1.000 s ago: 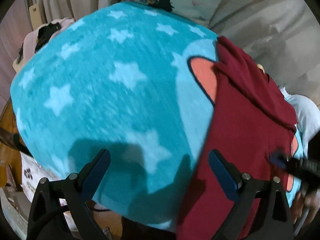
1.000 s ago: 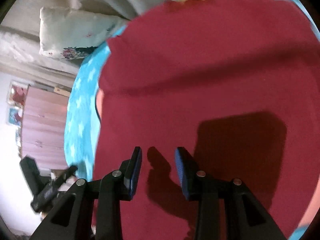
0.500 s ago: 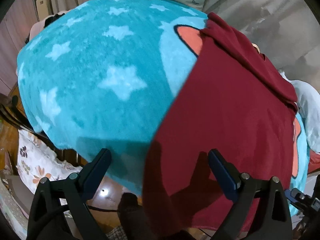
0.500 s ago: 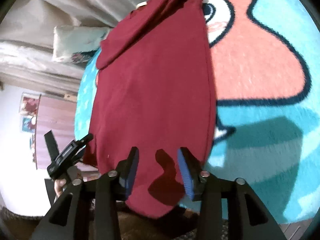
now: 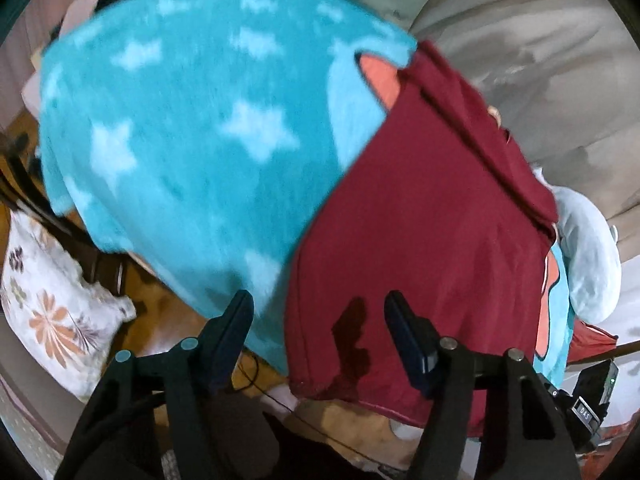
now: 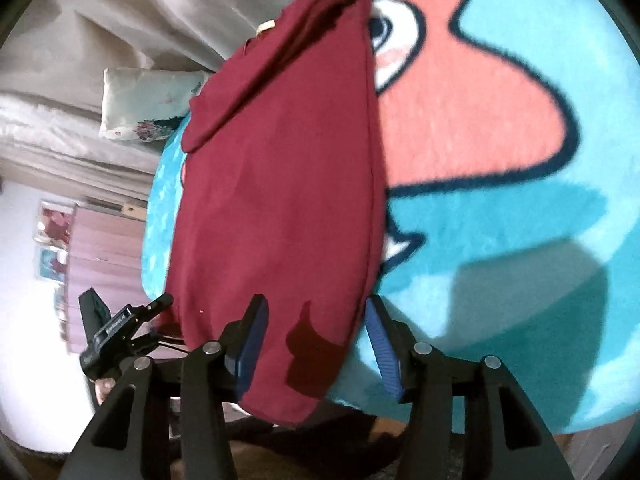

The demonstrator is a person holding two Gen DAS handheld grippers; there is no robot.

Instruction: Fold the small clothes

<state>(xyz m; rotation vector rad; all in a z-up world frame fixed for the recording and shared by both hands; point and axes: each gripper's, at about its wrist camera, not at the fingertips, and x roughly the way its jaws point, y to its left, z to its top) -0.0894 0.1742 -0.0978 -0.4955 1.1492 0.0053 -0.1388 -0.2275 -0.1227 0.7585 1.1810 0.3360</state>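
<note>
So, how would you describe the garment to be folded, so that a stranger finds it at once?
Look at the big turquoise blanket with pale stars and a salmon cartoon shape. On it lies a dark red garment, spread flat, its near hem hanging over the blanket's edge. It is the only plain, deep red cloth there.

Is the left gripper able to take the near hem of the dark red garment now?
Probably yes. The left gripper is closing over the garment hem's corner, nothing blocking, fingers not yet pressing.

Star blanket [image 5: 192, 128] motion-blurred; maroon garment [image 5: 420, 248] hides its middle.
</note>
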